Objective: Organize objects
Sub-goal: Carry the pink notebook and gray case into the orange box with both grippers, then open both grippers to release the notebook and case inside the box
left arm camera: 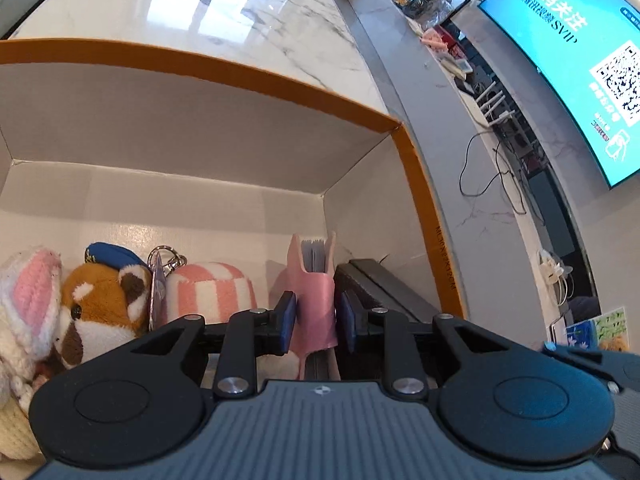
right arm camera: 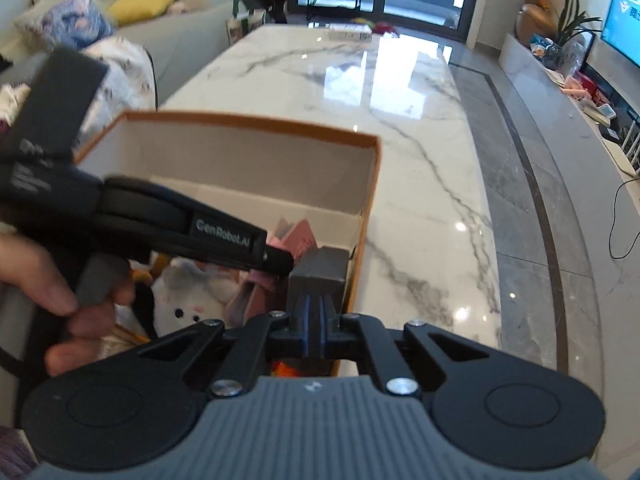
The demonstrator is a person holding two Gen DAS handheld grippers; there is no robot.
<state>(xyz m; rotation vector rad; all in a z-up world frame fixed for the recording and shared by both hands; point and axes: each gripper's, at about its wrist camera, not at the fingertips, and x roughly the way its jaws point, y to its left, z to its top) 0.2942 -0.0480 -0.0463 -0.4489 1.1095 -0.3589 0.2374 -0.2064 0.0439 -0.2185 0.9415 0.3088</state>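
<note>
An orange-rimmed cardboard box (left arm camera: 404,148) (right arm camera: 372,184) stands on the marble table. My left gripper (left arm camera: 317,320) reaches into it, its blue pads against both sides of an upright pink card holder (left arm camera: 314,300) with cards in its top. A dark grey case (left arm camera: 380,286) (right arm camera: 318,270) lies along the box's right wall. To the left are a pink-striped plush (left arm camera: 212,292), a red panda plush (left arm camera: 100,300), a keyring (left arm camera: 162,276) and a white knitted toy (left arm camera: 28,300). My right gripper (right arm camera: 316,322) is shut with nothing seen between its pads, right at the grey case's near end.
A hand (right arm camera: 60,292) holds the left gripper's body (right arm camera: 224,236) across the box in the right wrist view. The marble table (right arm camera: 360,92) stretches beyond the box, with a small white carton (right arm camera: 350,33) at its far end. A sofa (right arm camera: 132,8) is at left, a TV (left arm camera: 568,64) and low shelf at right.
</note>
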